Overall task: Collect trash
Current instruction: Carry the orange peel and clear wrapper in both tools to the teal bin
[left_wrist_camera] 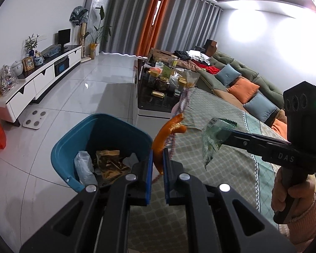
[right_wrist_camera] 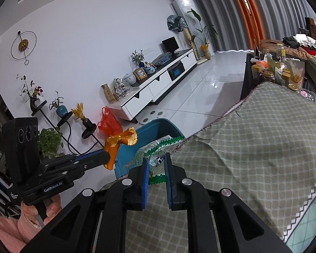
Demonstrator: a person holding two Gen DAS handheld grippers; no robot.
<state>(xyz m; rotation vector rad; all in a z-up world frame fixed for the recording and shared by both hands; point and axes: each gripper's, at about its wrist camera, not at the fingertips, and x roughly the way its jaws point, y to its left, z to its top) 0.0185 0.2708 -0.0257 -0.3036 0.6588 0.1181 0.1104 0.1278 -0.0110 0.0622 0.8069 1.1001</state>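
My left gripper (left_wrist_camera: pixel 158 160) is shut on a curled orange peel (left_wrist_camera: pixel 168 132) and holds it at the cloth-covered table's edge, just right of the blue trash bin (left_wrist_camera: pixel 73 143). The bin stands on the floor and holds paper and plastic scraps. My right gripper (right_wrist_camera: pixel 156 164) is shut on a clear green-edged plastic wrapper (right_wrist_camera: pixel 155 147) above the table's corner, near the bin (right_wrist_camera: pixel 158 128). The right gripper (left_wrist_camera: pixel 223 135) with the wrapper (left_wrist_camera: pixel 210 143) shows in the left wrist view. The left gripper (right_wrist_camera: pixel 107 158) with the peel (right_wrist_camera: pixel 122 141) shows in the right wrist view.
A green patterned cloth (left_wrist_camera: pixel 210 179) covers the table under both grippers. A dark coffee table (left_wrist_camera: pixel 158 88) with several jars stands beyond. A sofa with cushions (left_wrist_camera: pixel 242 84) runs along the right. A white TV cabinet (left_wrist_camera: pixel 42 73) lines the left wall, a scale (left_wrist_camera: pixel 34 119) and red bag (right_wrist_camera: pixel 109 122) beside it.
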